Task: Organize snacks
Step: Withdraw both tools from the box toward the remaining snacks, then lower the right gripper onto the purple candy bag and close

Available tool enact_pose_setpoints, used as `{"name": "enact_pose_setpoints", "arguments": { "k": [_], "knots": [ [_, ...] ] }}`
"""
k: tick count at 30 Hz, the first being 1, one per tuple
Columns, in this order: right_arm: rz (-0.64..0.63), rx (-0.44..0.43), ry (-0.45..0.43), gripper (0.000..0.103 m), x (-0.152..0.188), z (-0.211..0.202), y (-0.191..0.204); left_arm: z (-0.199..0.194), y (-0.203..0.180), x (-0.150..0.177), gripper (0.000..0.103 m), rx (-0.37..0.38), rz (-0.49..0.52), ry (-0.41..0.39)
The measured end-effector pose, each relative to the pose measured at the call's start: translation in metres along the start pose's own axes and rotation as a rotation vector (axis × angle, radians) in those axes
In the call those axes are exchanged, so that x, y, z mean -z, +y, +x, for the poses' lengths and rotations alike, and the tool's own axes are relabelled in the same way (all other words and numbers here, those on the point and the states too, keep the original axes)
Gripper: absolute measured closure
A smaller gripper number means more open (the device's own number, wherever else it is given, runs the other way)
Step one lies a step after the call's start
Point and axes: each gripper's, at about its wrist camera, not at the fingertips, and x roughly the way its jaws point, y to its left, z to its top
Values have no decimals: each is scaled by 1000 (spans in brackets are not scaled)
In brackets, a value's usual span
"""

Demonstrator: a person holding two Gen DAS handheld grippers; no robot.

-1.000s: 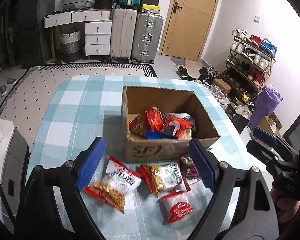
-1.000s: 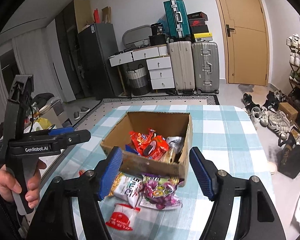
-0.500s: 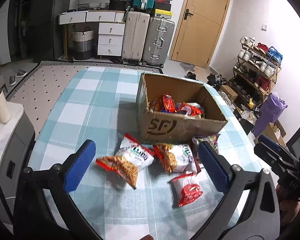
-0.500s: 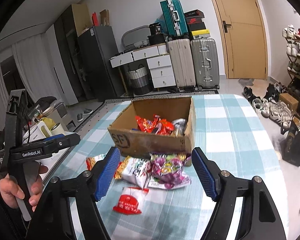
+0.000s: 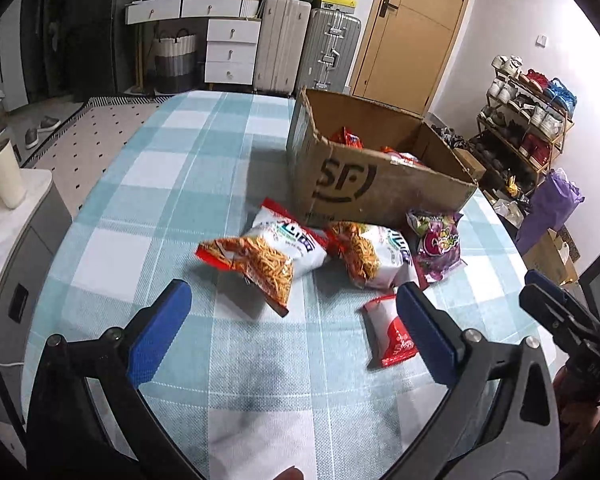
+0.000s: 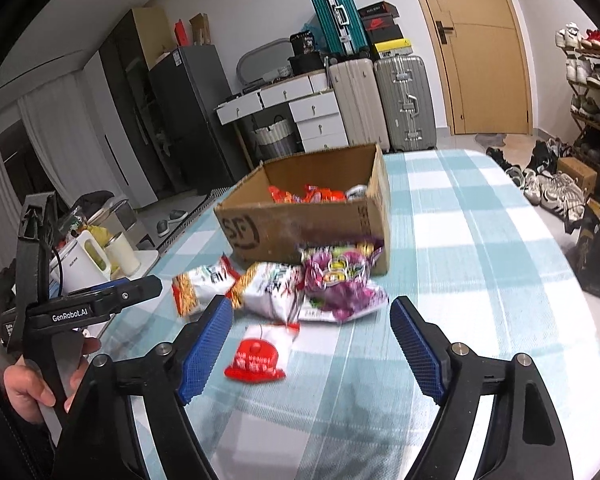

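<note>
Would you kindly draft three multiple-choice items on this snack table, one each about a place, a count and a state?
1. Where does the purple snack bag lie?
A. inside the cardboard box
B. on the tablecloth against the box's front
C. on the floor

2. How many snack bags lie on the tablecloth outside the cardboard box?
A. two
B. four
C. six

3. What state is the left hand-held gripper in?
A. open and empty
B. shut on a bag
C. shut on the box

Answers:
1. B, it rests by the box's front wall.
2. B, two fries bags, the purple one and a small red-and-white bag.
3. A, its fingers are spread with nothing between, as are the right hand-held gripper's.
</note>
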Motion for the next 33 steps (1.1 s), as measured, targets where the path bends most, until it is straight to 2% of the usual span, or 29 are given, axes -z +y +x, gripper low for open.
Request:
{"name": "enact_pose_setpoints", "arguments": {
  "k": [9,23,31,33],
  "knots": [
    [25,7,51,20,3,31,-8,16,3,5,1,-8,-14,20],
    [53,42,161,20,-40,118,-29,47,16,6,1,6,-38,78],
    [34,46,212,21,-46,152,-29,62,29,4,1,9,-58,107],
    [40,36,220,25,-46,158,-30,64,30,5,1,10,-58,114]
  ]
}}
